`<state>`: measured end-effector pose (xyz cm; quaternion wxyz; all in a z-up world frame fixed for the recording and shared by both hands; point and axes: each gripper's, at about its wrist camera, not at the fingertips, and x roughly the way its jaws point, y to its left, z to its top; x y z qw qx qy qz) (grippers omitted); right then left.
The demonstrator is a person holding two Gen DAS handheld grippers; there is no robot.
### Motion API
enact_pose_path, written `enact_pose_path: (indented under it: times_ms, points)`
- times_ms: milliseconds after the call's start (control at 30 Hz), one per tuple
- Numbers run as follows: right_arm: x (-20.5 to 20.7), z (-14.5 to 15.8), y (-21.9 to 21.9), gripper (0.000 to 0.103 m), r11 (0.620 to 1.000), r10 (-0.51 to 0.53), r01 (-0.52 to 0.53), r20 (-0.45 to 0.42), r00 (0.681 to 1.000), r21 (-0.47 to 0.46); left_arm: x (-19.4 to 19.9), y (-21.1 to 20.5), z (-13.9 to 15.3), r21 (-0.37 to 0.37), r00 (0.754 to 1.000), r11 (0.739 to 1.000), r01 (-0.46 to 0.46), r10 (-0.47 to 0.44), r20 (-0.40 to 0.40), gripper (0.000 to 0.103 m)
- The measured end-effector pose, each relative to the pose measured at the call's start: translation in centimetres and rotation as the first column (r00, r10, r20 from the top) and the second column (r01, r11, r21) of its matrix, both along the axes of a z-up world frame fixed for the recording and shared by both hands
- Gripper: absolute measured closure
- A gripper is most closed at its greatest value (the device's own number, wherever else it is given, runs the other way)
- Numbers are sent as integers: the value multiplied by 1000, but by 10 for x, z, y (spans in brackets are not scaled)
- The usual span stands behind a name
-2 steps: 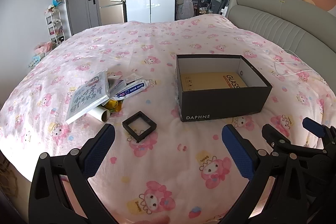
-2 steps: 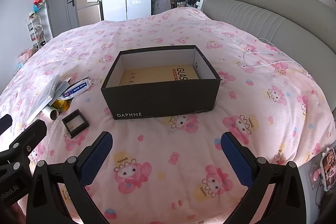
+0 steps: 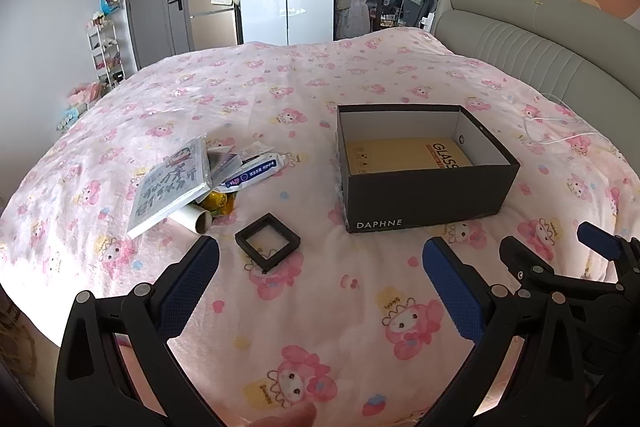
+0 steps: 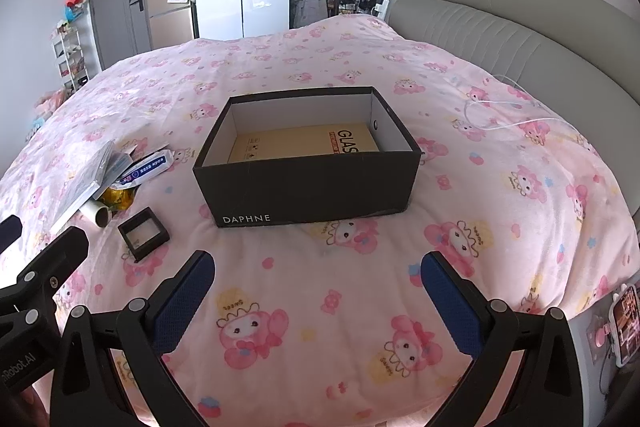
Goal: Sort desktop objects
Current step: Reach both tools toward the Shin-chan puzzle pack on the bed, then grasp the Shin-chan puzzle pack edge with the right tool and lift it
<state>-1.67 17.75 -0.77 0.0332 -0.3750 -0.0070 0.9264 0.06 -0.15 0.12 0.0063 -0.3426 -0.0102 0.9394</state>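
A black open DAPHNE box point(image 3: 424, 199) point(image 4: 308, 191) stands on the pink bedspread with a yellow package point(image 3: 400, 155) point(image 4: 304, 143) flat inside. Left of it lies a pile: a wrapped book point(image 3: 172, 183) point(image 4: 84, 183), a white tube point(image 3: 256, 171) point(image 4: 148, 167), a paper roll point(image 3: 194, 217) point(image 4: 96, 213) and a yellow item point(image 3: 218, 203) point(image 4: 116, 197). A small black square frame box point(image 3: 267, 241) point(image 4: 143, 233) lies in front of the pile. My left gripper point(image 3: 320, 271) is open and empty, near the frame box. My right gripper point(image 4: 318, 281) is open and empty, in front of the black box.
A grey padded headboard point(image 3: 540, 51) point(image 4: 500, 27) runs along the right. A white cable point(image 3: 560, 135) point(image 4: 500, 119) lies on the bed right of the box. A phone point(image 4: 624, 323) hangs at the bed's right edge. Wardrobes and a door stand beyond the bed.
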Motion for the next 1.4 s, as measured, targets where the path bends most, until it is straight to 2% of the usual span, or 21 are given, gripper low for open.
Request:
enact_pose_path:
  times_ms: [167, 333, 567, 700, 800, 900, 1033, 1133, 1233, 1267, 1300, 1333, 1400]
  points:
    - [-4, 4, 0, 0, 1000, 26, -26, -15, 1000, -4, 1, -3, 2, -3, 1000, 1000, 6, -6, -22, 0]
    - [-9, 14, -12, 0, 993, 107, -104, -60, 992, 46, 2, -7, 6, -3, 999, 1000, 10, -10, -42, 0]
    - [-34, 1, -67, 0, 961, 277, -277, -2, 961, 26, -5, -48, 7, 71, 999, 997, -10, 12, -37, 0]
    - [-48, -6, -98, 1, 928, 371, -371, 29, 928, 10, -10, -83, -8, 136, 998, 989, -60, 61, -3, 3]
    - [-59, -11, -122, 12, 898, 439, -439, 52, 897, -4, -14, -112, -26, 179, 992, 975, -129, 123, 41, 12]
    - [-69, -20, -144, 34, 867, 498, -498, 87, 863, -23, -21, -145, -46, 177, 972, 957, -230, 219, 79, 13]
    - [-94, -32, -183, 36, 848, 527, -529, 122, 841, -21, -36, -195, -66, 211, 945, 922, -326, 310, 103, 13]
    - [-114, -35, -209, 36, 834, 550, -550, 137, 824, -39, -55, -233, -82, 205, 919, 896, -394, 377, 115, 16]
    - [-139, -41, -241, 37, 815, 578, -574, 159, 800, -77, -76, -269, -100, 234, 896, 865, -443, 420, 142, 28]
    - [-146, -45, -251, 39, 812, 583, -577, 166, 795, -89, -85, -279, -108, 244, 891, 857, -454, 426, 159, 35]
    - [-153, -50, -262, 54, 811, 584, -578, 175, 792, -89, -93, -289, -115, 255, 887, 850, -461, 429, 173, 42]
    - [-160, -53, -271, 64, 809, 586, -582, 184, 789, -81, -98, -296, -120, 264, 883, 844, -467, 432, 182, 42]
    - [-171, -58, -288, 65, 802, 594, -592, 196, 780, -75, -108, -312, -133, 300, 878, 826, -478, 435, 200, 42]
